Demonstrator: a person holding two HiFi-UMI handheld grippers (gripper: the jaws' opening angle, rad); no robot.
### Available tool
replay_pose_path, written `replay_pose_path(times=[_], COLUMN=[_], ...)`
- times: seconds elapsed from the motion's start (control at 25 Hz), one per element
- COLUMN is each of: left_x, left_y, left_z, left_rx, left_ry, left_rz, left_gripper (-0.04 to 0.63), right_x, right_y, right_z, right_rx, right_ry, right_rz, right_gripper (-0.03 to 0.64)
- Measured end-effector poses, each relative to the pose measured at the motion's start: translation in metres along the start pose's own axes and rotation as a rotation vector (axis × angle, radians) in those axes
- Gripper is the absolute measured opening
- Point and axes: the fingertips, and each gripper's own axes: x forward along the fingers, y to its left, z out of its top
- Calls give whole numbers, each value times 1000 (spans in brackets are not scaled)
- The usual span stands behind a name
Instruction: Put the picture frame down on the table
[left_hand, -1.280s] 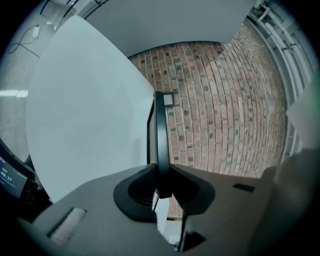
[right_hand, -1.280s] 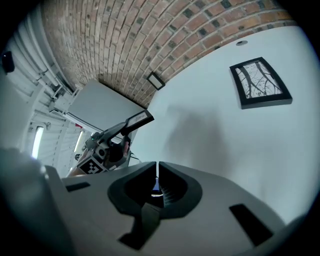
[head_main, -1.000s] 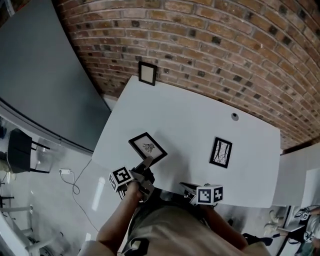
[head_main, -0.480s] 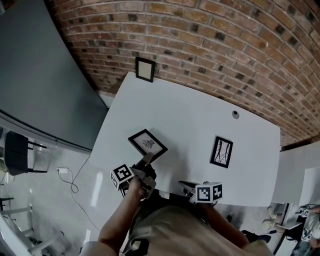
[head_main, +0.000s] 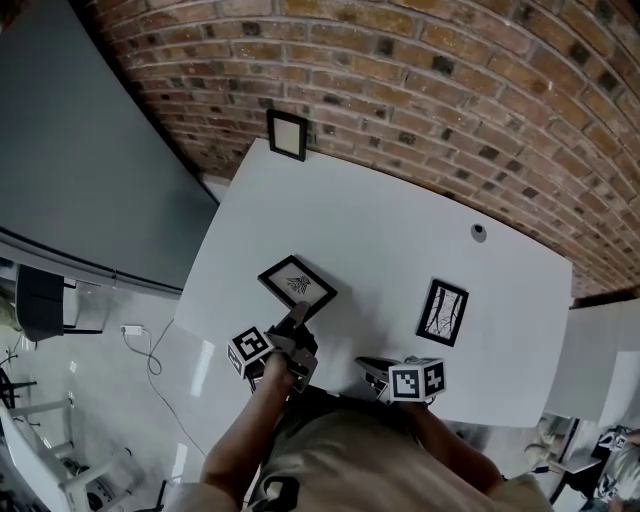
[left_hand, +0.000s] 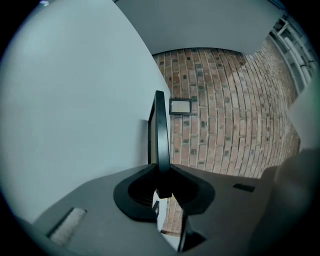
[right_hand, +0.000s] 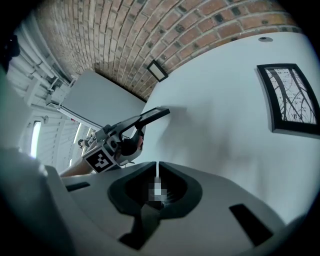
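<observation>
Although the white table (head_main: 400, 230) is right beneath it, the picture frame (head_main: 297, 285) has not been let go. In the head view it sits at about 9 o'clock from the table's middle, close to the near left edge. The right gripper view shows it close to level and low over the surface, with a shadow under it; whether its far corner touches I cannot tell. A second frame (head_main: 443, 311) lies flat at 4 o'clock. The left gripper (head_main: 296, 322) is clamped narrowly on the frame's near edge. The right gripper (head_main: 370, 368), at 6 o'clock, has its jaws pressed together on nothing. What remains, I judge, is to settle the frame flat and release it.
</observation>
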Motion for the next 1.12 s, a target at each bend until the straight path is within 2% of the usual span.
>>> replay_pose_path(times=[0.2, 0.36, 0.72, 1.12], left_x=[11, 18, 37, 61], left_y=[13, 27, 37, 46], left_z=[-6, -11, -27, -36], left_rx=[-14, -74, -169, -200], left_ry=[-2, 3, 67, 160], left_rz=[39, 79, 72, 77], left_gripper=[58, 57, 61, 71], right_x=[-3, -4, -5, -5], right_y=[-9, -11, -16, -15], right_z=[4, 6, 0, 0], right_rx=[18, 21, 49, 35], right_ry=[-3, -11, -16, -19], right_rz=[6, 7, -11, -27], right_gripper=[14, 14, 14, 14])
